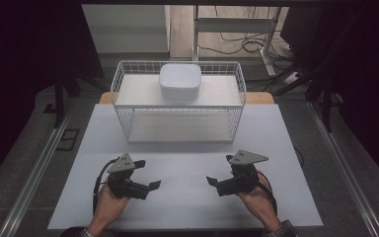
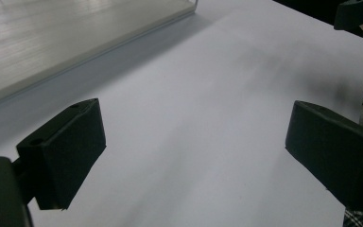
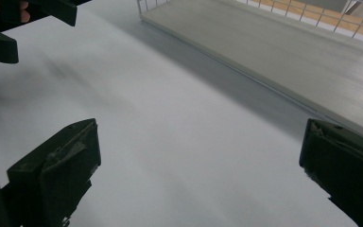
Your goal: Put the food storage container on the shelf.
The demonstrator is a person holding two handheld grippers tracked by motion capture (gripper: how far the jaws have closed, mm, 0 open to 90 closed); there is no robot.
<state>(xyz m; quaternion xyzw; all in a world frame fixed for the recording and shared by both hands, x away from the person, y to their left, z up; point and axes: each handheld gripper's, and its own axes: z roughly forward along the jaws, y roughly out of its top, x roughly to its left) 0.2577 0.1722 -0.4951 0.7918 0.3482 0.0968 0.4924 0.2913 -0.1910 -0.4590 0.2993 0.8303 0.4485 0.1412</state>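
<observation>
Both grippers, left gripper [image 1: 147, 174] and right gripper [image 1: 218, 173], have fingers spread wide, grasping nothing, near the wire basket [image 1: 123, 89] holding a white bowl [image 1: 179, 82].

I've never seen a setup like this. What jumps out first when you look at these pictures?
A white wire rack stands at the far side of the white table, with a white squarish bowl sitting upside down on its upper shelf. Nearer the person, the left gripper and the right gripper are held just above the table, their black jaws spread wide and holding nothing, pointing towards each other.
</observation>
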